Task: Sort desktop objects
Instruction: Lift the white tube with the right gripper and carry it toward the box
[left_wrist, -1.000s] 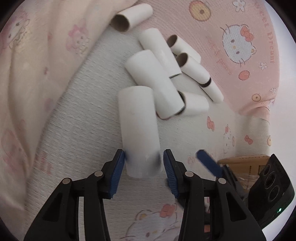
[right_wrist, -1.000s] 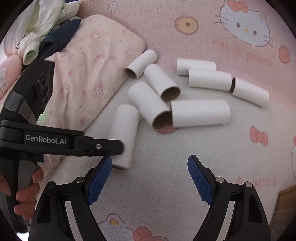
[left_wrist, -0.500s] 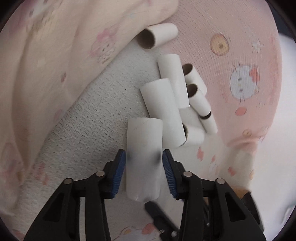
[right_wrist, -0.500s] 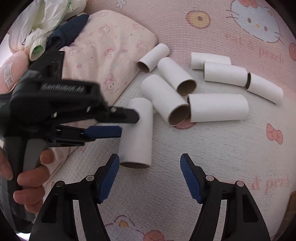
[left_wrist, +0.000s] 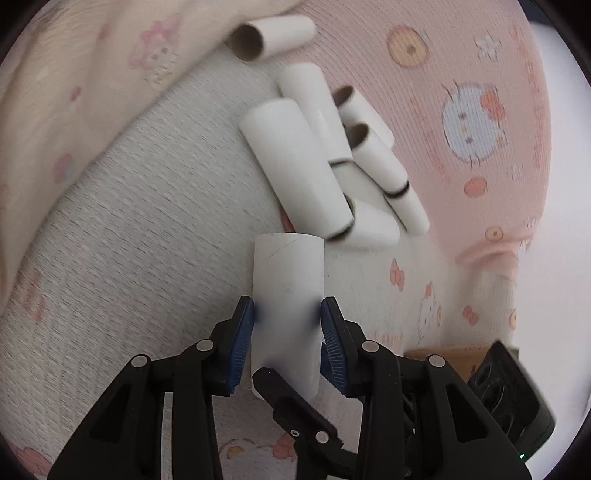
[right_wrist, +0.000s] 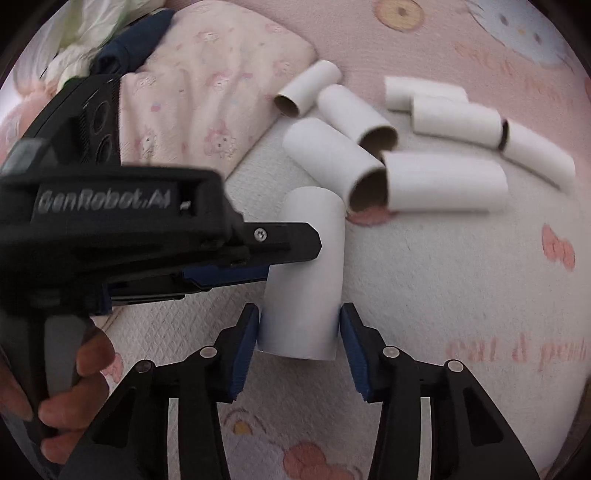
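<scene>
Pinching a white cardboard tube (left_wrist: 286, 306) from both sides, the left gripper (left_wrist: 287, 332) holds it above the white blanket (left_wrist: 129, 240), reaching level. The right gripper (right_wrist: 300, 334) brackets the tube's near end, pads touching it; the other tubes (right_wrist: 406, 147) lie toward the blanket's far edge.

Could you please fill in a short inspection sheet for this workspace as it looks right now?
Surface: pink and white cartoon-print bedding.
Job's things: one white cardboard tube lifted between both grippers; loose tube pile beyond it.
Clutter: folded patterned cloth, dark garment, cardboard box edge.
Grippers: left gripper jaws shut on the tube; right gripper jaws at the tube's lower end, contact unclear.
Cables: nothing seen.
Surroundings: nothing else seen.
</scene>
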